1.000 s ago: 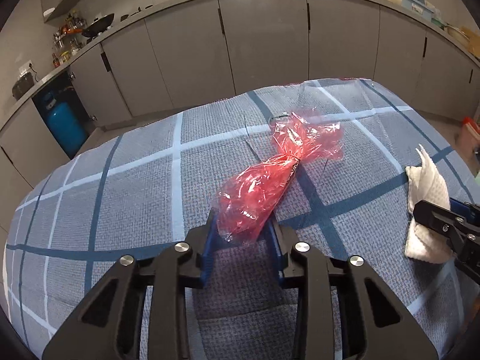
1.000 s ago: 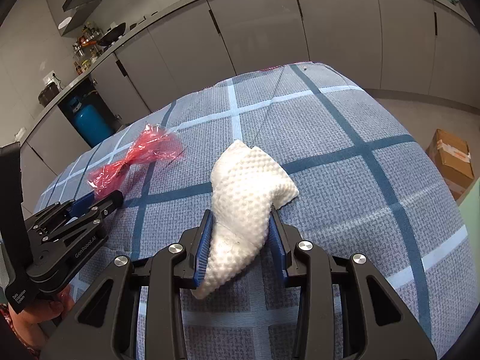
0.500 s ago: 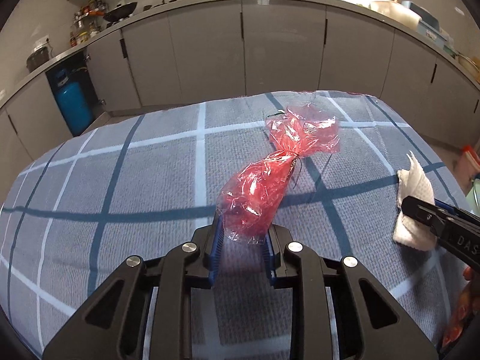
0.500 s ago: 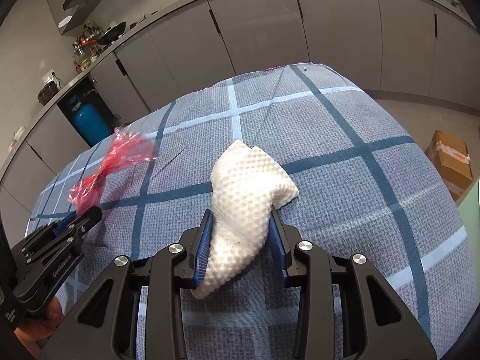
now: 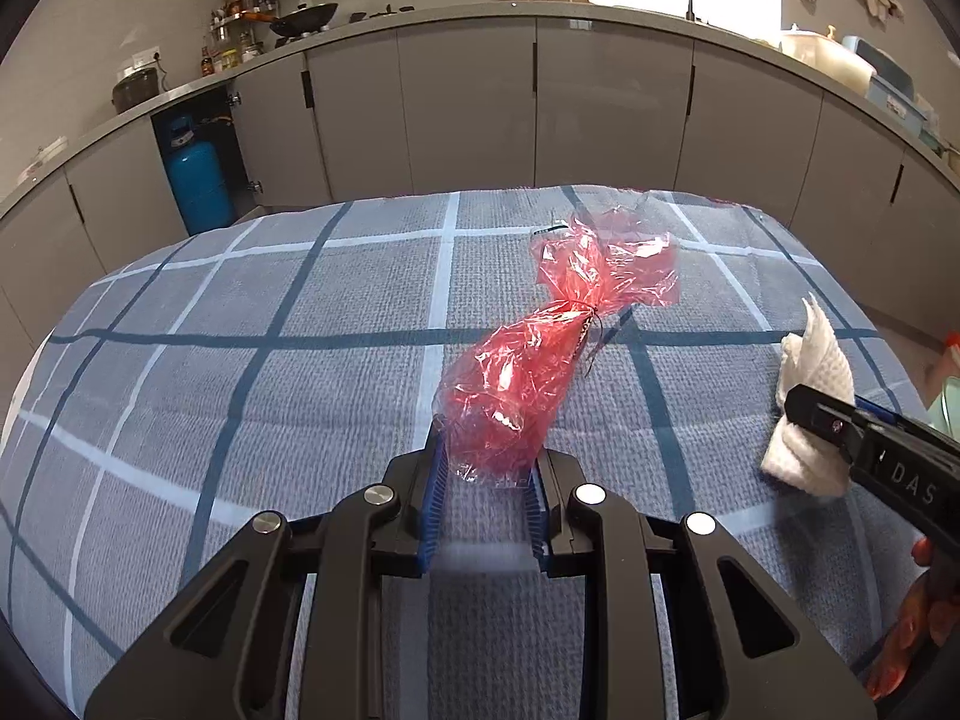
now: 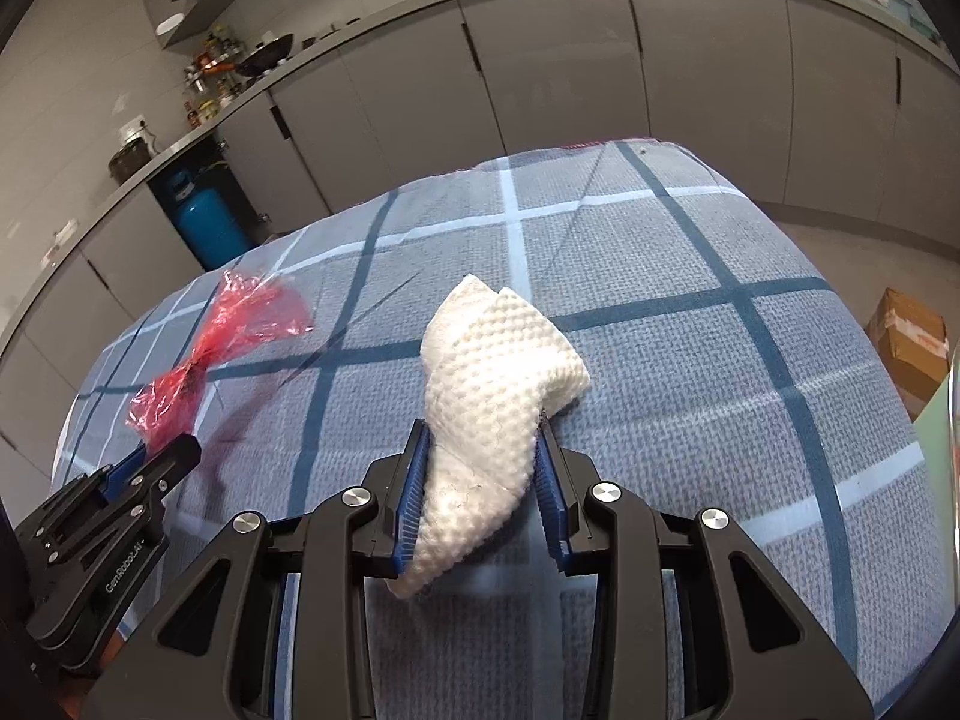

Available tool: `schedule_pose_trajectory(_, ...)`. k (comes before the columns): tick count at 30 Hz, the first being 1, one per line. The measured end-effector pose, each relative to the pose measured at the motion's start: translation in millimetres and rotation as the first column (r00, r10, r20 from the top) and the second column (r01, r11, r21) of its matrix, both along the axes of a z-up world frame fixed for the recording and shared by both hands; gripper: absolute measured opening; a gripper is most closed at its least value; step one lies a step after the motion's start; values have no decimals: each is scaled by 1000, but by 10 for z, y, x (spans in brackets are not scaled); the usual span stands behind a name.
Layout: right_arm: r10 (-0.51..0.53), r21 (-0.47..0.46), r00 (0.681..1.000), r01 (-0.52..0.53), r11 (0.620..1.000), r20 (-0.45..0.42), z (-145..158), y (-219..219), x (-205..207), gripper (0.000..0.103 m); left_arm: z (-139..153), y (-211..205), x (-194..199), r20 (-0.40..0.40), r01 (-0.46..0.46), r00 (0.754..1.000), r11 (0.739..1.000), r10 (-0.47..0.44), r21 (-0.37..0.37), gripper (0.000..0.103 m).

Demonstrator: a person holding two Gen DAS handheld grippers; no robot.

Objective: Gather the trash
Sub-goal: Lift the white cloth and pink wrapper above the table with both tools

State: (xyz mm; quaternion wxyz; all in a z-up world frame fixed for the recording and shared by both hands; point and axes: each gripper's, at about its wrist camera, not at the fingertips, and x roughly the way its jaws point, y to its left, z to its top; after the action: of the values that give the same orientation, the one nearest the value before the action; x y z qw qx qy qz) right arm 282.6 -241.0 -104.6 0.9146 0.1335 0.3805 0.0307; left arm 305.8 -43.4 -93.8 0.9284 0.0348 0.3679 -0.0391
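the left gripper (image 5: 485,468) clamps the lower end of a crumpled red cellophane wrapper (image 5: 540,354) between its blue pads, and against the picture a second ago it has risen: the wrapper, which then lay along the checked blue cloth (image 5: 240,396) of the worktop, now hangs in the air above it, its twisted waist and fanned upper end pointing away from the gripper. the left wrist view has also tipped up, so more of the grey cabinets (image 5: 468,108), the blue gas cylinder (image 5: 198,180) and the tap by the window show than before. in the right wrist view the wrapper (image 6: 228,330) sits higher and further up the cloth than it did a second ago, with a dark shadow under it.

the right gripper (image 6: 480,480) is closed on a folded white paper towel (image 6: 492,402), its dimpled sheet pinched between the blue pads and sticking up past the fingertips; its grip looks the same as a second ago, though more of the cabinets show above the cloth now. a cardboard box (image 6: 906,342) stands on the floor to the right of the worktop.

the side of the left gripper reads "genrobot.ai" in the right wrist view. the right gripper (image 5: 822,420), seen from the left, shows the letters "das" before the frame cuts it off.
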Motion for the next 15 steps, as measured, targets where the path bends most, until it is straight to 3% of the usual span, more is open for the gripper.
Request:
schedule_pose_trajectory(6,36,-30,999,-36,999,18,35,80,-164,34,40,-103,-184,40,-1,999,999,-1,32,24)
schedule_pose_trajectory(15,84,-86,994,-78,993,71,124,71,-510,34,47,-178,-489,40,-29,999,999,29,13,24)
